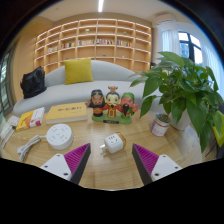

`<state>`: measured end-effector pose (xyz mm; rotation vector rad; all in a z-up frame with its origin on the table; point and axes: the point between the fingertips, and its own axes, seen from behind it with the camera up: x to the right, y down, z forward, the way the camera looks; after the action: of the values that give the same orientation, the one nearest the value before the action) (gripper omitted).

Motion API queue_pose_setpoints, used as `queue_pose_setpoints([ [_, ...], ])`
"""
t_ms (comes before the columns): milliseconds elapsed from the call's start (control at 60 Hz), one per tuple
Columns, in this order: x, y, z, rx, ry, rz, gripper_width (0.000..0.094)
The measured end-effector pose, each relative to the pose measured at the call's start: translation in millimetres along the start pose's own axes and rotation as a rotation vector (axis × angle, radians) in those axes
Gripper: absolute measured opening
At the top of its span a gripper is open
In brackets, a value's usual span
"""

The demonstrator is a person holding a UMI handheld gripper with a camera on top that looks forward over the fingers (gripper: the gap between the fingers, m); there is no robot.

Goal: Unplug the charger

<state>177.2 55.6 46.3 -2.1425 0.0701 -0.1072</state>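
Note:
A white charger [113,143] with an orange band lies on the wooden table [110,170], just ahead of my fingers and between their lines. A white cable [29,147] lies on the table to the left. My gripper [111,160] is open; its purple pads [76,158] stand wide apart at either side with bare table between them. Nothing is held.
A round white device [59,136] and a book [30,118] lie at the left. Three figurines [112,104] stand beyond the charger. A potted plant [185,92] and a small white cup [160,125] stand at the right. A sofa [75,92] and bookshelves [93,42] are behind.

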Motion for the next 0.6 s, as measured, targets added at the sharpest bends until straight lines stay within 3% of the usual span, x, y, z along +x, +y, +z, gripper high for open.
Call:
queue_pose_setpoints([
  [383, -4, 5, -205, 0.097, -0.035, -0.143, 0.0852],
  [600, -16, 15, -282, 0.152, -0.081, -0.149, 0.0851],
])
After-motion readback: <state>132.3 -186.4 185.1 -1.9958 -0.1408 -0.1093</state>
